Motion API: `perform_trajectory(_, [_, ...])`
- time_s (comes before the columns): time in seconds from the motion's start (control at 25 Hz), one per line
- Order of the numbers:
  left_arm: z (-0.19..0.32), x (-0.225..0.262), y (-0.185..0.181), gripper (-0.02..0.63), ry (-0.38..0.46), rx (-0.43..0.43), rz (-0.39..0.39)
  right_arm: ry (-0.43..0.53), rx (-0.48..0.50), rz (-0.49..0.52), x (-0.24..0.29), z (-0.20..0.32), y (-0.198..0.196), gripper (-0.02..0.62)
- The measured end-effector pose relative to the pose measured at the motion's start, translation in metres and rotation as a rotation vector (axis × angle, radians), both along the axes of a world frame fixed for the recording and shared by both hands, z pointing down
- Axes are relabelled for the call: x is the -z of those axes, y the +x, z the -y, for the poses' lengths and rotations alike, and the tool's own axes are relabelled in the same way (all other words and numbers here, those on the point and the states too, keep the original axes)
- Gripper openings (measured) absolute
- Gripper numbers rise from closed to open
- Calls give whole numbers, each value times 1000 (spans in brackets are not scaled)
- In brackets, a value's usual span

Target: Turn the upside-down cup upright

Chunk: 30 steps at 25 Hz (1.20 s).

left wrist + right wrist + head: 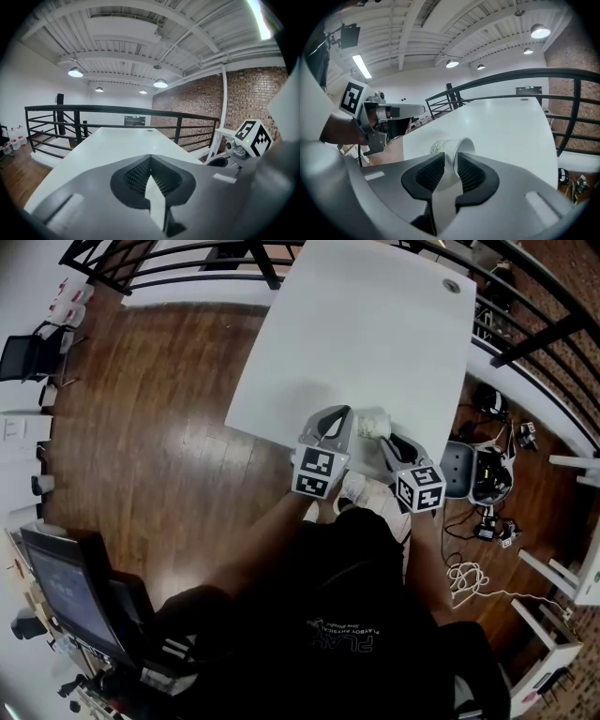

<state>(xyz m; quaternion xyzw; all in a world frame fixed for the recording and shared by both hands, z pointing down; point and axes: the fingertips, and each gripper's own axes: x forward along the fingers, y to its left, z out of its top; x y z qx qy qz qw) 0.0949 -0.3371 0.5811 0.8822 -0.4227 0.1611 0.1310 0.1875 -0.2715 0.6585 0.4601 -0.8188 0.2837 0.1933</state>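
Observation:
A white paper cup [373,423] with a green print lies on its side near the front edge of the white table [375,324]. In the right gripper view the cup [445,149] is tilted, its rim to the right, its lower side behind the fingertips. My right gripper [450,165] has its jaws apart around the cup; I see no pad pressing on it. My left gripper [150,158] is shut with nothing in it. In the head view the left gripper [339,415] is just left of the cup and the right gripper [392,440] just right of it.
A black railing [525,343] runs round the table's far and right sides. A grey chair [457,470] and loose cables [469,576] are on the wooden floor to the right. A monitor [66,592] stands at the lower left.

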Motion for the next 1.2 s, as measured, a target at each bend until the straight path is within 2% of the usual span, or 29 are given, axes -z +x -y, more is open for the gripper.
perform_trajectory(0.32, [1, -5, 1, -2, -10, 6, 0, -28, 30, 35, -9, -5, 2, 66])
perform_trajectory(0.64, [-1, -5, -1, -2, -9, -7, -2, -18, 35, 80, 3, -6, -5, 33])
perform_trajectory(0.8, [-5, -3, -4, -2, -10, -16, -9, -11, 36, 62, 18, -6, -12, 23])
perform_trajectory(1.0, [-10, 1, -9, -2, 1, -25, -12, 16, 63, -30, 35, -9, -18, 21])
perform_trajectory(1.12, [-15, 2, -9, -2, 3, -36, -18, 18, 142, -167, 47, -16, -22, 21])
perform_trajectory(1.2, [-18, 4, -8, -2, 6, -43, -28, 5, 229, -298, 52, -24, -25, 21])
